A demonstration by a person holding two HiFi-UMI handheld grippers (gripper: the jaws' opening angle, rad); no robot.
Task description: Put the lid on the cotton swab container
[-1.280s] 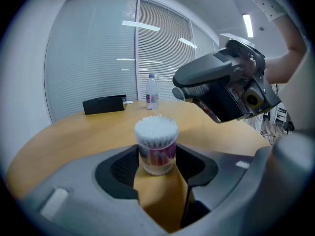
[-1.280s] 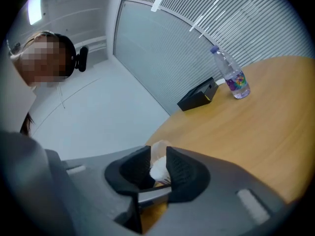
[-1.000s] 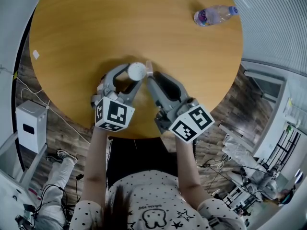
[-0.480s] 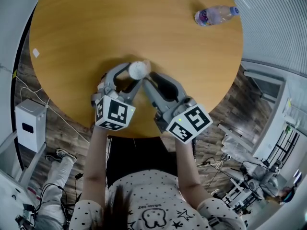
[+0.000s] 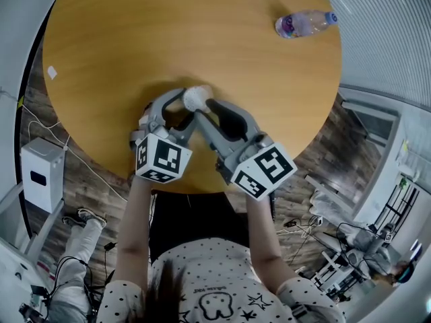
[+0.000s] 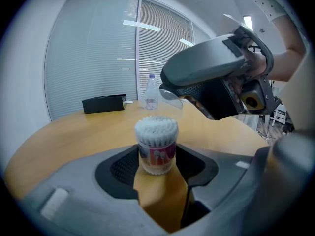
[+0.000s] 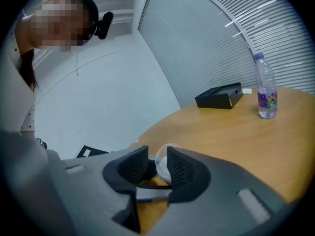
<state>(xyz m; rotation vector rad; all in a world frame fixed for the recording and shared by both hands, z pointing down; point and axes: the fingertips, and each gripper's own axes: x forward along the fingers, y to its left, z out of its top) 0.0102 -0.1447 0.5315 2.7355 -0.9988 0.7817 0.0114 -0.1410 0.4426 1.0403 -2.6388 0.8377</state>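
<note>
A small clear cotton swab container [image 5: 194, 98] [image 6: 156, 146], packed with white swab tips and wearing a red label, stands upright on the round wooden table [image 5: 168, 39]. My left gripper [image 5: 188, 103] [image 6: 156, 163] is shut on its sides. The right gripper [image 5: 207, 106] [image 7: 157, 162] has come in from the right, tips against the container's top. Its jaws are opening. The clear lid [image 6: 170, 101] [image 7: 161, 163] sits tilted between them, against one pad with a gap to the other. It is just above and to the right of the swab tips, not seated on the container.
A water bottle [image 5: 303, 22] [image 7: 266, 90] stands at the table's far right. Beside it at the far edge is a black box [image 7: 220, 96] [image 6: 104, 103]. A small white slip [image 5: 50, 73] lies at the left edge. On the floor to the left is a white box [image 5: 42, 173].
The right gripper has slid left, bringing the lid from beside the container to its top. The left gripper and the container have stayed in place.
</note>
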